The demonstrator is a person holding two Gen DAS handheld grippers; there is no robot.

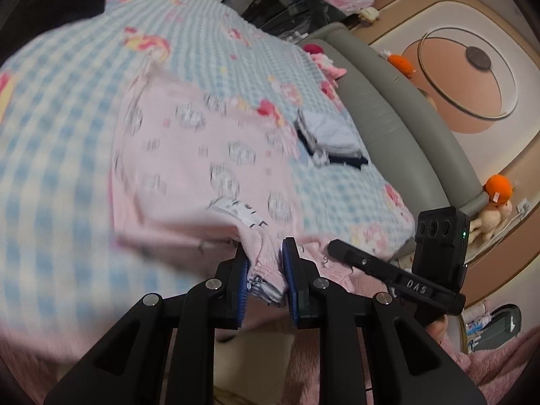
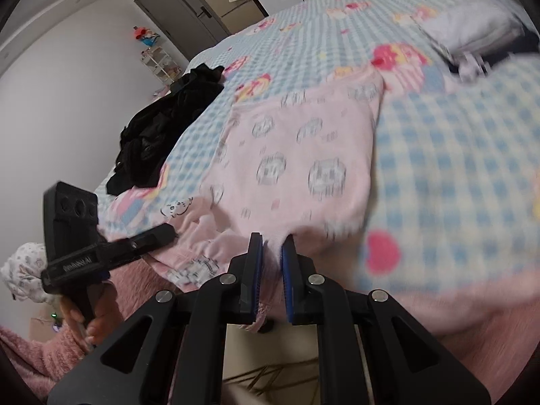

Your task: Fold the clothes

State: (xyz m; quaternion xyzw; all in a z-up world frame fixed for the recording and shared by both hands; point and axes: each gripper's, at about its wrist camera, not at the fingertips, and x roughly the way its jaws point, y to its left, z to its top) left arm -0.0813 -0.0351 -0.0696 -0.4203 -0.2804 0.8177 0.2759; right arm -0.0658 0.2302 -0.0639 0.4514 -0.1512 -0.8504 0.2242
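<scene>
A pink garment [image 1: 202, 155] printed with grey cartoon figures lies spread on the bed, its near edge lifted. My left gripper [image 1: 265, 253] is shut on the bunched waistband at that edge. My right gripper [image 2: 272, 246] is shut on the same garment [image 2: 297, 155] further along the near edge, with pink cloth pinched between its blue pads. Each gripper shows in the other's view: the right gripper [image 1: 337, 247] sits just right of the left one, and the left gripper [image 2: 165, 231] is at the left of the right wrist view, held by a hand in a fluffy pink sleeve [image 2: 37, 347].
The bed has a blue checked cover [image 1: 67, 118] with cartoon prints. A small pile of folded clothes [image 1: 324, 131] lies near the grey padded headboard [image 1: 388, 118]. A heap of black clothes [image 2: 168, 118] sits at the bed's far side. Plush toys [image 1: 497, 189] stand beyond the headboard.
</scene>
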